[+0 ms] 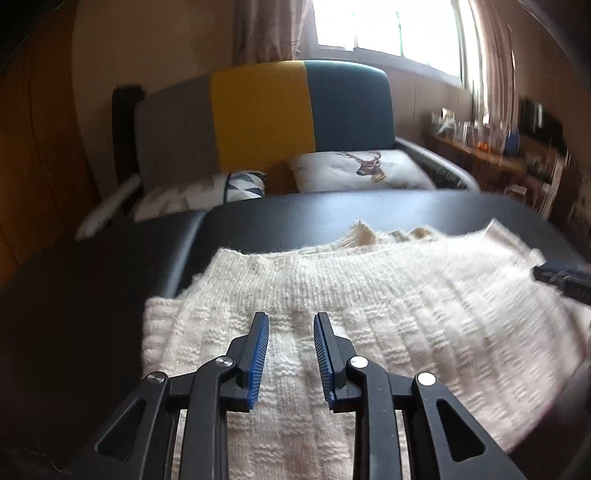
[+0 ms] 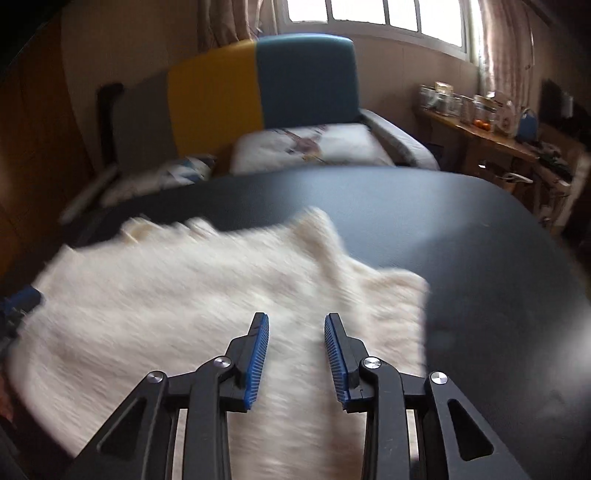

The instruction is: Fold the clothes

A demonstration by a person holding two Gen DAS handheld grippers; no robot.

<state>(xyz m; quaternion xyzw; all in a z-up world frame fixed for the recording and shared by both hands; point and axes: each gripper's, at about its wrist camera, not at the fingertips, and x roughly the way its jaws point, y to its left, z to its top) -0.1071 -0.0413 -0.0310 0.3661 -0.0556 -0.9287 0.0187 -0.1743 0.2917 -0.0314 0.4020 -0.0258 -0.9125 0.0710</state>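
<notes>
**Both grippers open over the white sweater**

Closest to us, the left gripper (image 1: 290, 317) has its blue-padded fingers apart with nothing between them, and the right gripper (image 2: 296, 318) is spread the same way. Right under both tips lies the cream knit sweater (image 1: 332, 295), spread flat on the dark table (image 2: 461, 240). Past the table's far edge we see two cushions (image 1: 362, 170) on a grey, yellow and teal sofa (image 1: 258, 110), then the window (image 2: 369, 11) behind.
</notes>
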